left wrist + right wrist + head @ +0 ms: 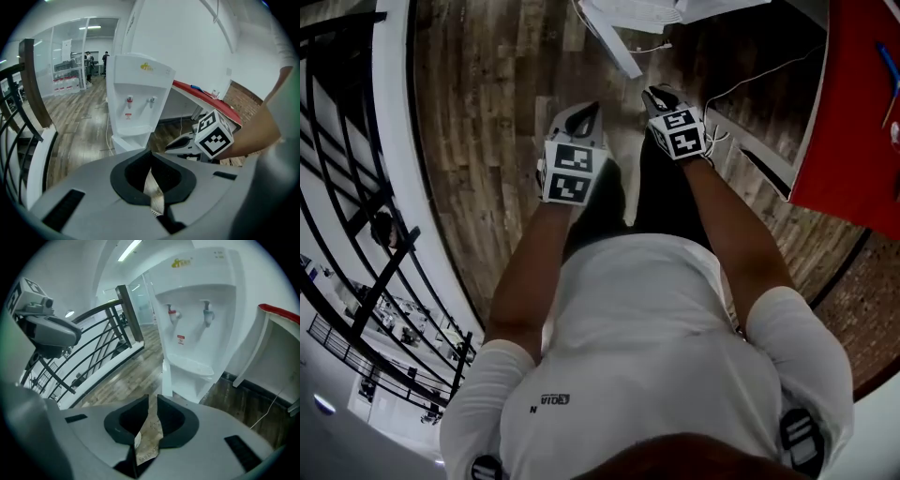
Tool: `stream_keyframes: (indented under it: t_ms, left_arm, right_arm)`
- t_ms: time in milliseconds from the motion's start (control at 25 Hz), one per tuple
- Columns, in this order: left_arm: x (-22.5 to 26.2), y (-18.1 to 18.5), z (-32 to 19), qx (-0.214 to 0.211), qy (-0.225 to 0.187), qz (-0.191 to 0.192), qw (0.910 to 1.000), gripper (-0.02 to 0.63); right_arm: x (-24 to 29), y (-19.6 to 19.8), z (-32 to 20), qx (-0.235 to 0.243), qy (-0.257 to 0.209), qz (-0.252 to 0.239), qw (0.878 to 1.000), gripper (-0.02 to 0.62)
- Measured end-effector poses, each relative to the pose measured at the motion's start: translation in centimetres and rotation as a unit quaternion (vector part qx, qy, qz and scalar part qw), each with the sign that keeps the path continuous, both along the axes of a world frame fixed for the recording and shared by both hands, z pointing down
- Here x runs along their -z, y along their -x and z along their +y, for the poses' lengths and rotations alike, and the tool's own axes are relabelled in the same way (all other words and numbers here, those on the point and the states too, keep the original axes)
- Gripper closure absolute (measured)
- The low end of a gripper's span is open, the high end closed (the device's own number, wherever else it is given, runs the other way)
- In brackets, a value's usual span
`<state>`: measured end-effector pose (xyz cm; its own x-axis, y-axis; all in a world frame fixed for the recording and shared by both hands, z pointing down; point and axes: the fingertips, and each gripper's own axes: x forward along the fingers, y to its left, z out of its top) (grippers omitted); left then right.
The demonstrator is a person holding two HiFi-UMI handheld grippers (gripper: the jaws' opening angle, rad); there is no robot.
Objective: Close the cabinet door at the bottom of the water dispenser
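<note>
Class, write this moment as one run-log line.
left gripper: shut, empty | right gripper: shut, empty | cabinet door: open | water dispenser: ahead

Two grippers held out side by side, jaws closed

In the head view, the bare left forearm (530, 267) and bare right forearm (727, 220) reach from white short sleeves (787, 328) toward the upper middle of the frame. The grey-and-white, two-jaw left gripper (584, 112), carrying a black-and-white marker cube (567, 173), sits just left of centre. The matching right gripper (656, 95) is just beside it, slightly higher. Both tilt downward, and each has its jaws together with nothing between them.
</note>
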<state>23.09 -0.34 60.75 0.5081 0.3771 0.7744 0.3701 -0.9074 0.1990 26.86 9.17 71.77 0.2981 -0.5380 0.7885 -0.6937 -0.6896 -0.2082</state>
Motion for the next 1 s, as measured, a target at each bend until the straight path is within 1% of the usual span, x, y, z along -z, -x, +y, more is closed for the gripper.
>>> stream_keyframes:
  t_ms: [40,80,120,200,400,560,720,920,1000]
  left_arm:
    - [-0.8,-0.1,0.1,0.002,-0.001,-0.005,1.0,0.611]
    - [-1.6,-0.2,0.2,0.006,-0.002,-0.012,0.9999,0.61]
    - [-2.4,-0.3,0.3,0.009,-0.003,-0.018,0.9998,0.611]
    - [-3.7,-0.3,0.8,0.013,-0.004,-0.029,0.9995,0.611]
    - [-6.8,-0.5,1.5,0.018,-0.007,-0.039,0.9991,0.611]
    - [-9.3,-0.6,1.4,0.017,-0.01,-0.05,0.9985,0.611]
    - [-11.1,-0.9,1.7,0.021,-0.012,-0.052,0.9983,0.611]
    - [-12.8,-0.8,1.8,0.033,-0.007,-0.072,0.9968,0.611]
    - [-13.3,-0.9,1.7,0.039,-0.006,-0.077,0.9962,0.61]
  right_arm:
    - [-1.1,-0.2,-0.1,-0.001,0.001,-0.007,1.0,0.554]
    - [-2.1,-0.2,-0.1,0.0,0.003,-0.016,1.0,0.512]
    - [-3.1,-0.2,-0.1,0.001,0.006,-0.025,1.0,0.487]
    - [-4.8,-0.1,0.1,0.006,0.014,-0.034,0.999,0.479]
    - [-9.4,-0.2,0.2,0.005,0.028,-0.048,0.998,0.442]
    - [-13.2,-0.4,0.3,-0.017,0.05,-0.058,0.997,0.436]
    - [-16.0,-0.8,0.5,-0.037,0.064,-0.07,0.995,0.436]
    - [-17.2,-1.4,-0.1,-0.037,0.069,-0.06,0.995,0.426]
    - [-17.4,-1.9,-0.6,-0.026,0.071,-0.051,0.996,0.422]
